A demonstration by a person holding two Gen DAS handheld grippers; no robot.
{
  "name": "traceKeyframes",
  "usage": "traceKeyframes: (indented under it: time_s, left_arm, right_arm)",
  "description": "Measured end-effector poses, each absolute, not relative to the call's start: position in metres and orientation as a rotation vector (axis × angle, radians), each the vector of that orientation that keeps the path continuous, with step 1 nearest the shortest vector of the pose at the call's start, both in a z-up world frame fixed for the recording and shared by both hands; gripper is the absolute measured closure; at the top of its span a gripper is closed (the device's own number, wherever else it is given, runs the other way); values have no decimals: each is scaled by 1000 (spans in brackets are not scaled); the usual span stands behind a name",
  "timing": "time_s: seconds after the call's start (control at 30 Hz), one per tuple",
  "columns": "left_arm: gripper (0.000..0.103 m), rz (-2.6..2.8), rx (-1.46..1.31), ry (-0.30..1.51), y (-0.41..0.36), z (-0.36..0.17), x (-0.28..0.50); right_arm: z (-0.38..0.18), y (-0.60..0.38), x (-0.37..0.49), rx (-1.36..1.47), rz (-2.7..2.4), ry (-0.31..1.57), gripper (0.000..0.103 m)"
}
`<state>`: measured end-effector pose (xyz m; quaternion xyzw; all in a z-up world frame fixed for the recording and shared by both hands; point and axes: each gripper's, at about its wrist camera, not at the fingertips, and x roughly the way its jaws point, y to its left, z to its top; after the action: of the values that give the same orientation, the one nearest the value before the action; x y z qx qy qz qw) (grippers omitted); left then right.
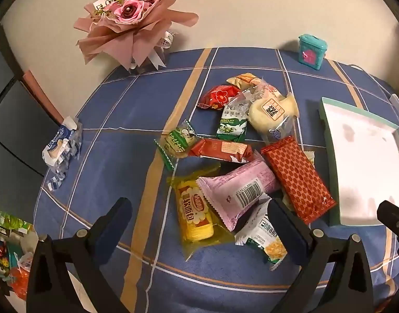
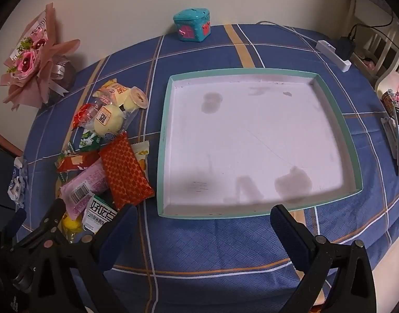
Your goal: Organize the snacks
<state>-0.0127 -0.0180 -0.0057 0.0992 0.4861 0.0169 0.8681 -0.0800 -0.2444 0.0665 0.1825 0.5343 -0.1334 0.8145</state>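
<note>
Snacks lie overlapped as the wide-open left gripper [image 1: 199, 208] straddles the yellow bread pack [image 1: 195, 208] and pink packet [image 1: 238, 187], risking a double grab; right gripper [image 2: 204, 215] gapes unladen before the tray [image 2: 166, 120]

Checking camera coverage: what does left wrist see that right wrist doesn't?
Left wrist only: the yellow bread packet in full, the green-white biscuit pack, and clutter at the lower left edge.
Right wrist only: the whole teal-rimmed tray, empty, plus a white power strip and items at the table's right edge.
Both: the snack pile, red patterned packet, pink bouquet, teal toy box, blue plaid tablecloth; both grippers open.
</note>
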Motion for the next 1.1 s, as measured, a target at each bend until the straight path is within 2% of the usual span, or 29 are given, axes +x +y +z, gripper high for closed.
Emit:
traceKeyframes:
  time_s: [1.1]
  left_arm:
    - [0, 45, 203, 1043, -18, -9, -12]
  right_arm:
    - [69, -243, -80, 383, -284, 1139, 0]
